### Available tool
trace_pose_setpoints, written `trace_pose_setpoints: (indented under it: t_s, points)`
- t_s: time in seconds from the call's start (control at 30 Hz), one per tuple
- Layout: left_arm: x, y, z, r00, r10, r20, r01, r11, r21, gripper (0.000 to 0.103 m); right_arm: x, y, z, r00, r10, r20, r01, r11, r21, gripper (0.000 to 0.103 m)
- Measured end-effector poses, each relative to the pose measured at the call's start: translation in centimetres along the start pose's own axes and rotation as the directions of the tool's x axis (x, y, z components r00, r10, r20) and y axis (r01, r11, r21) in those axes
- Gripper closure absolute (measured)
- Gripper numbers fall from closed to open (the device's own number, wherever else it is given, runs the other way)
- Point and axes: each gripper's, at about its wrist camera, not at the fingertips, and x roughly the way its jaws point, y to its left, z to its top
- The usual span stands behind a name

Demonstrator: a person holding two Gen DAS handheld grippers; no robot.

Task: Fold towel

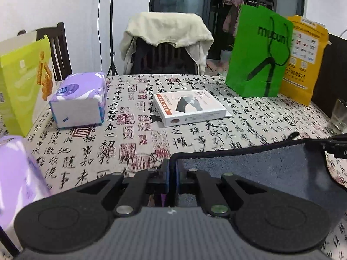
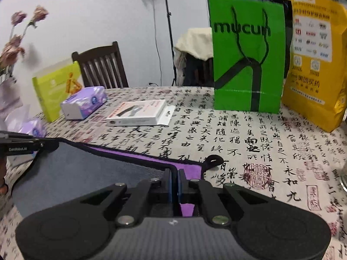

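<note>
The towel is grey on one side and purple on the other, with a dark hem. It is lifted above the calligraphy tablecloth, stretched between both grippers. My left gripper is shut on the towel's left corner. My right gripper is shut on the towel's other corner, where the purple side and a small black hanging loop show. Each gripper shows at the edge of the other's view: the right gripper and the left gripper.
On the table stand a white flat box, a purple tissue pack, a green paper bag, a yellow bag, a lime box and a glass. Chairs stand behind the table.
</note>
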Motion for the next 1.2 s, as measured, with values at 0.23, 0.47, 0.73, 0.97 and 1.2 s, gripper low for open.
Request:
trace_pose_setpoints:
  t_s: [0.23, 0.47, 0.73, 0.97, 1.2]
  points:
    - [2.9, 0.0, 0.0, 0.998, 0.021, -0.059, -0.018, 0.999, 0.048, 0.095, 3.5, -1.2, 0.4, 0.998, -0.015, -0.062, 0.017, 0.999, 0.032, 0.098]
    - [3.4, 0.7, 0.0, 0.998, 0.014, -0.063, -0.012, 0.999, 0.036, 0.094, 4.3, -1.1, 0.6, 0.998, -0.021, -0.059, 0.023, 1.000, 0.022, 0.098]
    - [3.0, 1.1, -0.7, 0.995, 0.094, -0.036, -0.093, 0.995, 0.037, 0.042, 5.2, -1.2, 0.4, 0.998, -0.031, -0.058, 0.032, 0.999, 0.024, 0.097]
    - [0.3, 2.1, -1.3, 0.992, 0.119, -0.030, -0.118, 0.993, 0.013, 0.015, 3.0, -1.6, 0.7, 0.999, -0.042, -0.007, 0.043, 0.996, 0.078, 0.071]
    - [-4.2, 2.7, -2.3, 0.989, 0.145, 0.019, -0.144, 0.989, -0.025, 0.002, -1.6, 0.1, 0.9, 0.996, -0.060, 0.072, 0.056, 0.997, 0.049, 0.050]
